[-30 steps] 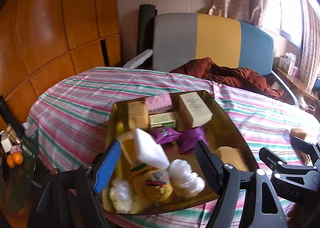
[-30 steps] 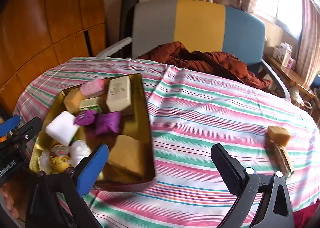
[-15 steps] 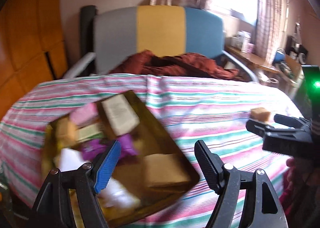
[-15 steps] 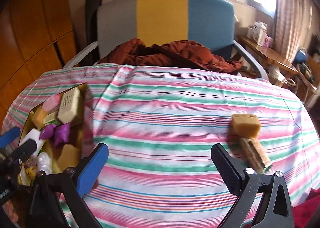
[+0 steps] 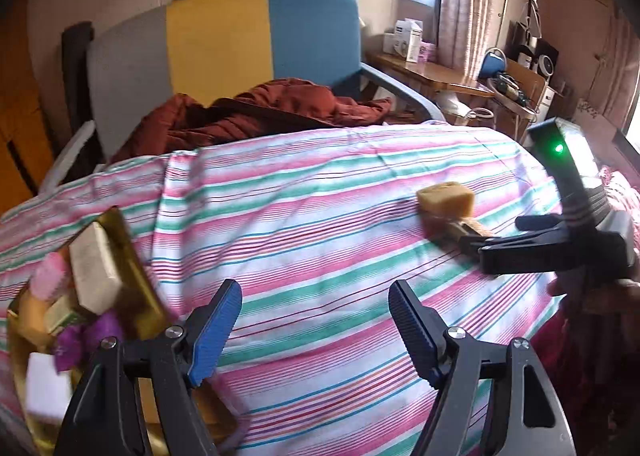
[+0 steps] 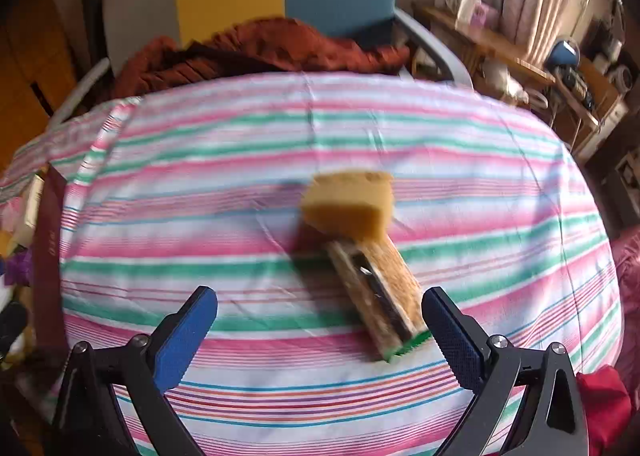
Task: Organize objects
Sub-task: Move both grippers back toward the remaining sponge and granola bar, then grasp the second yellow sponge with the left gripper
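A yellow sponge block lies on the striped tablecloth, touching a flat tan scrub pad with a green edge. My right gripper is open and empty, just in front of them. In the left wrist view the sponge sits at the right, with the right gripper beside it. My left gripper is open and empty above the cloth. The gold tray with a beige box, purple packets and other items is at the left.
A grey, yellow and blue chair with a rust-red cloth stands behind the table. A cluttered wooden desk is at the back right. The tray's dark side shows at the left edge of the right wrist view.
Both grippers have swung to the right, away from the tray. The right gripper has come close to the sponge and scrub pad. Both stay open.
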`<state>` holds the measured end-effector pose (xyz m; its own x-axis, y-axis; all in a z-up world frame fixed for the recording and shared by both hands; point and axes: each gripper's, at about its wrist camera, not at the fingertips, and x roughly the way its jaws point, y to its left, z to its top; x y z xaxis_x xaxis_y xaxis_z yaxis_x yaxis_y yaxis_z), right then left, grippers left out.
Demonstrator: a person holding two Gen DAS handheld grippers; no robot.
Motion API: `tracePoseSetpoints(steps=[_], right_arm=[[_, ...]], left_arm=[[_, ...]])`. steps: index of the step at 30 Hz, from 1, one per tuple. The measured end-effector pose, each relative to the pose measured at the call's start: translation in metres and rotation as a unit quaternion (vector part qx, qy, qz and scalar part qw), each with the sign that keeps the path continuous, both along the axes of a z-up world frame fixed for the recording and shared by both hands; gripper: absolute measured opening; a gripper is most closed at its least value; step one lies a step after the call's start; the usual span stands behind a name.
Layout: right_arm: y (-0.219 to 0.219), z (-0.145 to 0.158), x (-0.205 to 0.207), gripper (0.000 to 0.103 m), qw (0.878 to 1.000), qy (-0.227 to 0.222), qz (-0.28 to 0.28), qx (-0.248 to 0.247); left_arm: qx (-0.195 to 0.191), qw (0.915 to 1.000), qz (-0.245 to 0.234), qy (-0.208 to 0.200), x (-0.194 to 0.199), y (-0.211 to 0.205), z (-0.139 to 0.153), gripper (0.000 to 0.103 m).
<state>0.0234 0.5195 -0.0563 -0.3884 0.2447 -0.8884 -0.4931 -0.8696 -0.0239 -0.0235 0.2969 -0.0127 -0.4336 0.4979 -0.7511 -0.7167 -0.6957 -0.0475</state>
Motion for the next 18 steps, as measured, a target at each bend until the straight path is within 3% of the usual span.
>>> tracePoseSetpoints(steps=[3,8,15,18], right_arm=[[0.022,-0.020,0.005,0.103,0.999,-0.022,-0.015,-0.029],[0.043,-0.031,0.007,0.103,0.998,-0.021,-0.033,-0.051],[0.052,-0.050,0.005,0.103,0.994,-0.047,-0.021,-0.093],[0.047,-0.053,0.007,0.082,0.993,-0.055,-0.007,-0.106]], left_arm=[[0.007,0.9992,-0.024,-0.032,-0.001,0.015,-0.008,0.077],[0.004,0.9970,-0.049,-0.060,-0.002,0.035,-0.021,0.082],[0.003,0.9884,-0.062,-0.139,-0.015,0.056,-0.044,0.083],[0.000,0.9876,-0.058,-0.146,-0.023,0.065,-0.045,0.083]])
